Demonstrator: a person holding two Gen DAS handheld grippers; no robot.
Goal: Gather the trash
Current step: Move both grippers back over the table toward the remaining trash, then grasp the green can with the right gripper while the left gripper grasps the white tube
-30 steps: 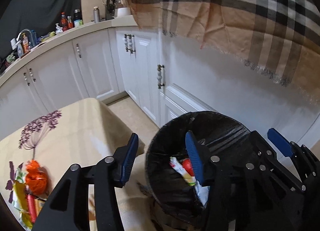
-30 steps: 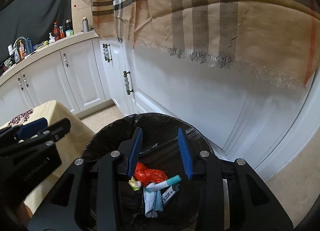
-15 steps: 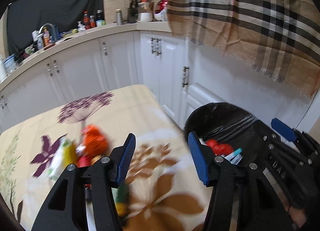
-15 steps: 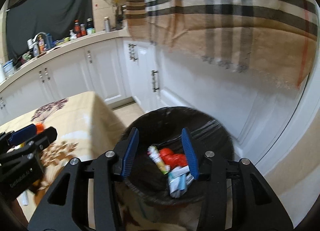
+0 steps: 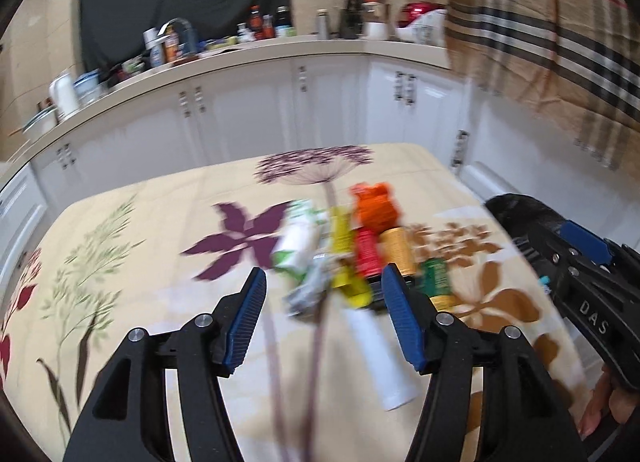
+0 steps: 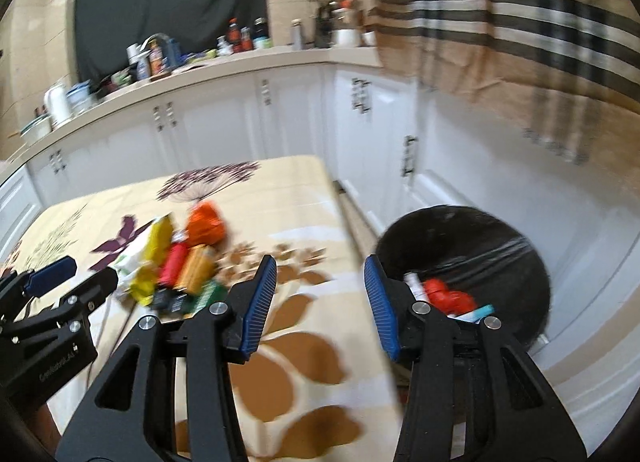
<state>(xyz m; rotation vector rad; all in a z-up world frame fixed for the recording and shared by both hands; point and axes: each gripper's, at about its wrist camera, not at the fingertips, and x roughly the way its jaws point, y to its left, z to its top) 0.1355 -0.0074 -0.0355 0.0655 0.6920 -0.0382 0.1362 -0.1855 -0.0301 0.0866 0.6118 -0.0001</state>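
Heading back for more: a heap of trash (image 5: 344, 258) — an orange bag (image 5: 374, 208), a yellow wrapper (image 5: 342, 234), a red can (image 5: 367, 252), an amber can (image 5: 396, 248), a green packet (image 5: 437, 278), a white-and-green pouch (image 5: 296, 242) and a white tube (image 5: 380, 354) — lying bunched together at the middle of the flowered table (image 5: 132, 262), blurred by camera motion. Just off the table's right edge, on the floor by the white cabinets (image 6: 288, 118), a black-lined bin (image 6: 516, 254) already holding a red wrapper (image 6: 448, 298) and a few tubes. Seemingly between trips, with one load dropped and the next pick not yet begun. Left gripper (image 5: 324, 322) poised above and short of the heap, aimed down at it, jaws parted with nothing between them and just widened further, the silvery wrapper (image 5: 310, 290) and yellow pieces framed in the gap. Right gripper (image 6: 316, 304) hanging over the table's edge between heap and bin, jaws likewise apart and empty, opened wider a moment ago. Next move, by the look of it: lowering the left jaws over a single piece at the heap's near side and closing cleanly, without dragging neighbours along. Bare fingertips (image 5: 600, 414) visible at the lower right of the left view, behind the right tool.
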